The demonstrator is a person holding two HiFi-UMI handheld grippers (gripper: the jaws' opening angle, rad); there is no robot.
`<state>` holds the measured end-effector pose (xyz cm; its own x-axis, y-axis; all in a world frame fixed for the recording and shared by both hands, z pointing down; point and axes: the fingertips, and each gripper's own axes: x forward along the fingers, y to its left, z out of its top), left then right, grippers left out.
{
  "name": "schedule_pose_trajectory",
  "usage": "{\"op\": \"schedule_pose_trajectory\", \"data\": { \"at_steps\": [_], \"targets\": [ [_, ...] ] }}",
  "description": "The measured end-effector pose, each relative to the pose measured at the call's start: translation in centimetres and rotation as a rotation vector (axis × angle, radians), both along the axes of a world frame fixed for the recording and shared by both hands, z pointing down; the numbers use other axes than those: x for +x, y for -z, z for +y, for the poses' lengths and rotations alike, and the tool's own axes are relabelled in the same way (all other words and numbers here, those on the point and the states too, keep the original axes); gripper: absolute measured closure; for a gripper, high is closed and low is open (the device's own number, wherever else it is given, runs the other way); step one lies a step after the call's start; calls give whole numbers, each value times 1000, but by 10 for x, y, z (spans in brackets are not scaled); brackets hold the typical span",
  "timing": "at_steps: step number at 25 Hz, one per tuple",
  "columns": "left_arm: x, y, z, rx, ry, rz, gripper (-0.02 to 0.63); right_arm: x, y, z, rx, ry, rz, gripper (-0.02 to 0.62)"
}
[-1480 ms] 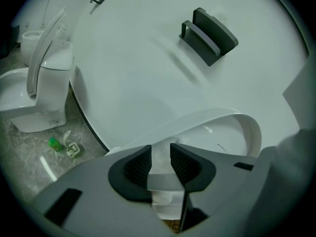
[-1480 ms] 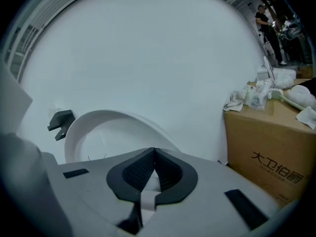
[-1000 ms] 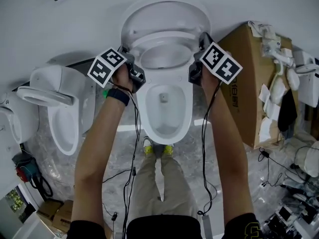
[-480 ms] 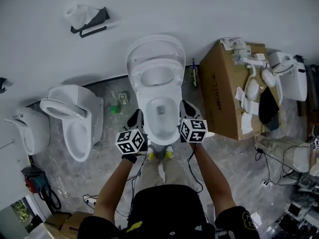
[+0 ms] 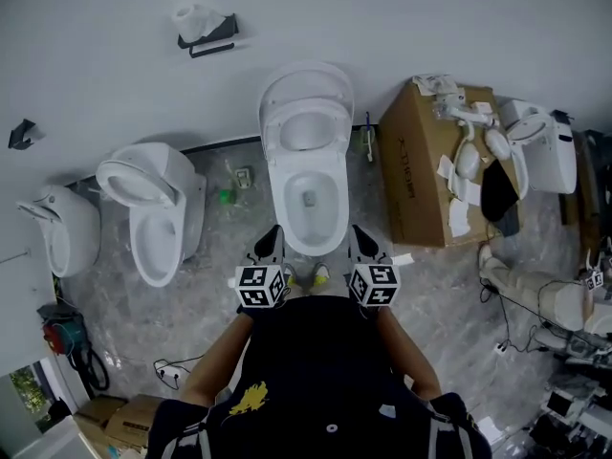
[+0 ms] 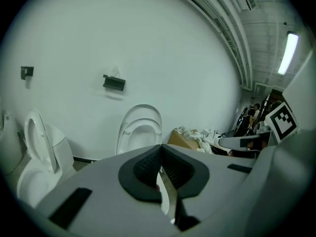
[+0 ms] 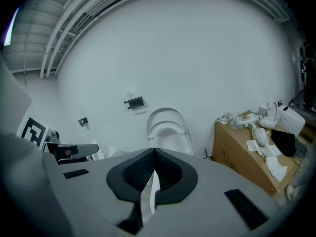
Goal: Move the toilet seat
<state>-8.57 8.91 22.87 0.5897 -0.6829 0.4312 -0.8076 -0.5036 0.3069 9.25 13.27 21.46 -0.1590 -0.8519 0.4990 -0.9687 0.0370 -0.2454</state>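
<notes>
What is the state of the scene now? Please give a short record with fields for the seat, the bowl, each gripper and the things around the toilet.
seat: raised, leaning back against the lid
bowl: uncovered
left gripper: jaws shut, empty, not touching the toilet
right gripper: jaws shut, empty, not touching the toilet
left of the toilet: second toilet, third toilet
right of the toilet: box with white parts on it
wall: paper holder
</notes>
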Motion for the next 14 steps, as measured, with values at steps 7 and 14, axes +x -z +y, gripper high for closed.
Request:
{"op": "schedule_pose_trajectory", "data": {
  "at_steps": [7,14],
  "targets": [
    [2,47,18,173,-67,-27,584,-7,44,15,107,-7,38,569],
    [2,63,28,237,-59,-17,584,-17,69,24,183,6,61,569]
  ]
}}
